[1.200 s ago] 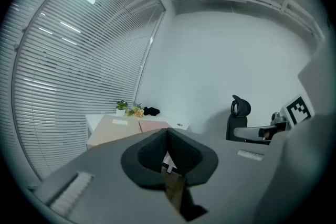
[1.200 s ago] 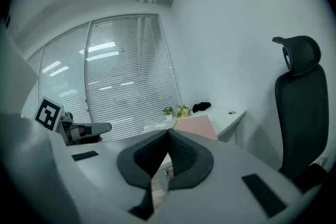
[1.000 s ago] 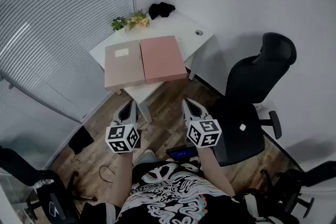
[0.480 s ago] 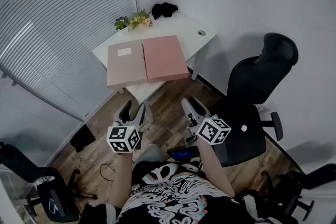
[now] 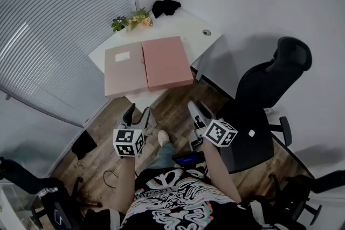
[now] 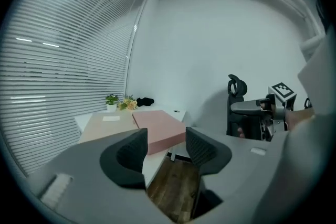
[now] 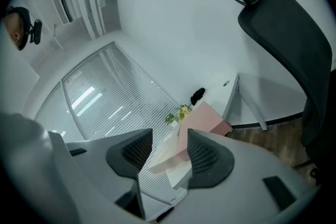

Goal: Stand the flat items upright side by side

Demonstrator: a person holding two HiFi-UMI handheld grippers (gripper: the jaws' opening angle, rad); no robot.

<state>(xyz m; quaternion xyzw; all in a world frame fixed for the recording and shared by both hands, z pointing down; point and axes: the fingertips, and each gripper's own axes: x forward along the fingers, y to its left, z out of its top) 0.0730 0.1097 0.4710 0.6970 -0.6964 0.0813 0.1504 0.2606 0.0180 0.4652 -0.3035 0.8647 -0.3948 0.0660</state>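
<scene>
Two flat boxes lie side by side on the white desk (image 5: pixel 186 25): a tan one (image 5: pixel 125 68) with a white label and a pink one (image 5: pixel 166 62) to its right. Both grippers hang in the air well short of the desk, over the wooden floor. My left gripper (image 5: pixel 137 113) is open and empty. Along its jaws (image 6: pixel 167 139) I see the pink box (image 6: pixel 157 127) and the tan box (image 6: pixel 104 126). My right gripper (image 5: pixel 198 113) has just been opening, with nothing between its jaws (image 7: pixel 169 139); the pink box (image 7: pixel 207 118) lies far beyond them.
A flower pot (image 5: pixel 131 20) and a black object (image 5: pixel 165 7) sit at the desk's far edge. A black office chair (image 5: pixel 264 105) stands right of me. Window blinds (image 5: pixel 59 24) run along the left. My shoe (image 5: pixel 163 137) shows on the floor.
Both grippers went from shut to open, and the right one rolled. Both hands shifted a little toward the desk. A shoe has stepped forward. The boxes have not moved.
</scene>
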